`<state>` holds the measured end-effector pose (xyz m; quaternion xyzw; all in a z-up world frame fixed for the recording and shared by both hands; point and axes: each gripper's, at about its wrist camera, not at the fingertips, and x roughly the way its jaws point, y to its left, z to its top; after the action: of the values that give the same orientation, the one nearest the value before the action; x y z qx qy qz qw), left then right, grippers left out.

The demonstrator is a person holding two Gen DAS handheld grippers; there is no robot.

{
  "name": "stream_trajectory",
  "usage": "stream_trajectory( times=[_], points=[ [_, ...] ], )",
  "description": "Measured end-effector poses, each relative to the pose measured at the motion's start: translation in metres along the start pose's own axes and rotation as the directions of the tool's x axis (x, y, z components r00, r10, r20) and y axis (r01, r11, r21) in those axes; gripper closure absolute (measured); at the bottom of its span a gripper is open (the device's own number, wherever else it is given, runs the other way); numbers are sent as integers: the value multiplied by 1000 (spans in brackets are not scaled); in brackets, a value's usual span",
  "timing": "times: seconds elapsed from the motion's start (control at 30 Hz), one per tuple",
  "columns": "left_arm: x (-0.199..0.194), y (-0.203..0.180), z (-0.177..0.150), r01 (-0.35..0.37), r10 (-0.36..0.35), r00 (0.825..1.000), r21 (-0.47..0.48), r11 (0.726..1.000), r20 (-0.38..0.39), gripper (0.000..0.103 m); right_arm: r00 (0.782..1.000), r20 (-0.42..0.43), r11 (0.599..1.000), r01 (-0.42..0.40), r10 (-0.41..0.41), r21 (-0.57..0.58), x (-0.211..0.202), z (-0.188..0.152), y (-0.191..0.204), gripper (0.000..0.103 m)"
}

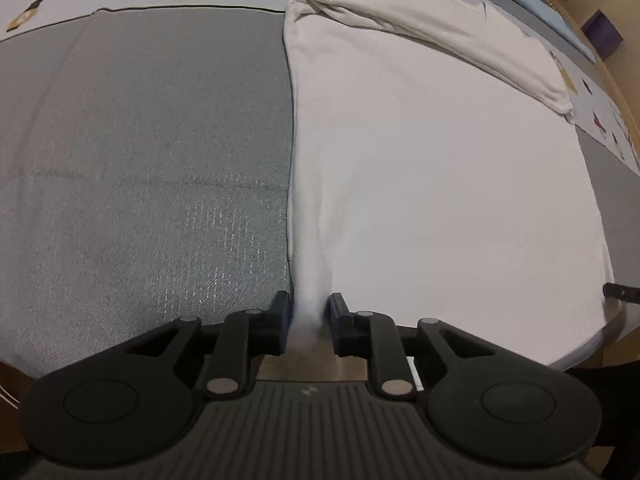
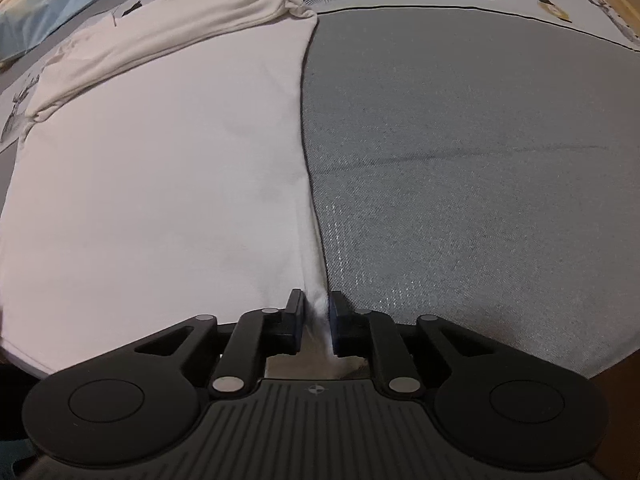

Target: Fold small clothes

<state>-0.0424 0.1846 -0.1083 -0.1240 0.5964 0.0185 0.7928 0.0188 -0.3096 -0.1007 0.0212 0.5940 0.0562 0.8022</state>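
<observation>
Spread flat on the grey surface [image 1: 140, 140], the white T-shirt [image 1: 440, 180] looks light, limp and crease-prone; left gripper [image 1: 309, 312] and right gripper [image 2: 316, 312] jaws each pinch a near hem corner, sensible holds.

Bare grey cloth [image 1: 140, 140] beside shirt [image 1: 420, 180]

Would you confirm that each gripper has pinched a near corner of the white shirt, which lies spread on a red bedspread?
Not quite: the bedspread is grey, not red, as both wrist views show. The rest holds: the left gripper and right gripper each pinch a near corner of the white shirt.
</observation>
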Motion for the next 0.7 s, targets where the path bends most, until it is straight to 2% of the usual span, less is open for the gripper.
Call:
stream_trajectory(
  times=[0.17, 0.2, 0.23, 0.27, 0.4, 0.53, 0.7],
  points=[
    [3, -8, 0, -10, 10, 1000, 30, 999, 4, 81, 1000, -1, 999, -13, 13, -47, 2, -1, 6, 87],
    [3, -10, -1, -10, 10, 1000, 40, 999, 7, 86, 1000, 1, 999, -19, 19, -49, 2, -1, 6, 92],
    [3, -10, -2, -6, 5, 1000, 48, 999, 9, 95, 1000, 3, 998, -28, 28, -50, 2, -1, 7, 97],
    [3, -12, -2, 2, -2, 1000, 53, 999, 11, 96, 999, 10, 998, -36, 36, -51, 2, 0, 7, 97],
    [-8, -14, 0, 21, -24, 999, 54, 998, 49, 97, 990, 92, 994, -104, 106, -27, -16, 5, 5, 98],
    [-45, -22, 4, 48, -62, 990, 115, 992, 123, 97, 956, 216, 979, -204, 197, 11, -55, 17, -3, 99],
    [-111, -27, -11, 102, -134, 965, 151, 983, 225, 97, 900, 330, 956, -292, 283, -26, -118, 19, -9, 99]
  ],
)
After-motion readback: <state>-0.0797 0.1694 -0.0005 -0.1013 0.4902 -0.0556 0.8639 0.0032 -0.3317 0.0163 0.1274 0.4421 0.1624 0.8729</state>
